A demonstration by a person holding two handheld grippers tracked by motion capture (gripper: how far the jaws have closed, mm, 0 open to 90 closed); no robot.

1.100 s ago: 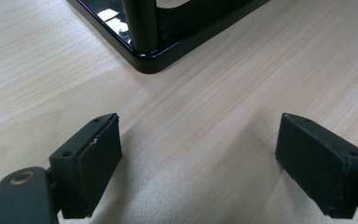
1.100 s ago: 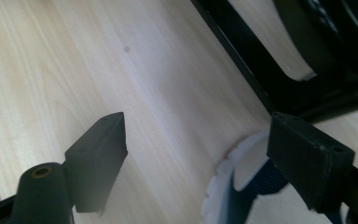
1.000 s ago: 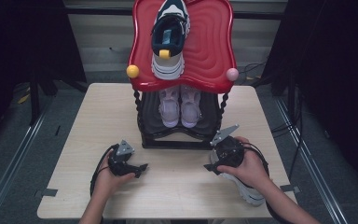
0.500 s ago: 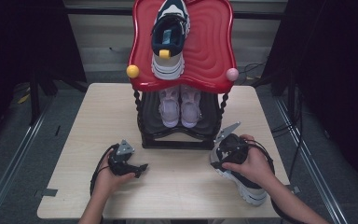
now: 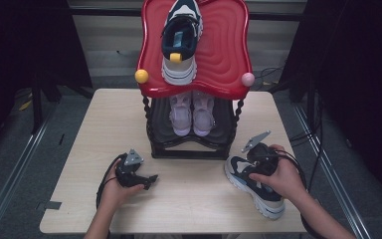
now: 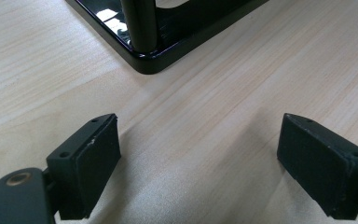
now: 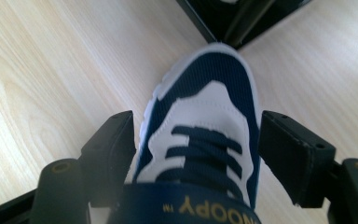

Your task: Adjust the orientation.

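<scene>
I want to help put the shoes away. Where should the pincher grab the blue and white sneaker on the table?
Grab the navy and white sneaker across its laced middle, coming down from above. It lies flat on its sole on the table, and the right gripper already straddles that narrow part, one jaw on each side.

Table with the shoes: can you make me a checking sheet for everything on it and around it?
Surface: wooden table, bare and clean.
Job's things: navy and white shoe on the table; its twin on the rack's red top shelf; pink pair on the lower shelf.
Clutter: nothing seen.
Grippers: left gripper open, empty, resting on the table; right gripper has just been closing, its pads against both sides of the navy and white shoe.
Cables: a black cable loops from the left gripper; loose cables on the floor.
Surroundings: grey floor, dark curtains.
</scene>
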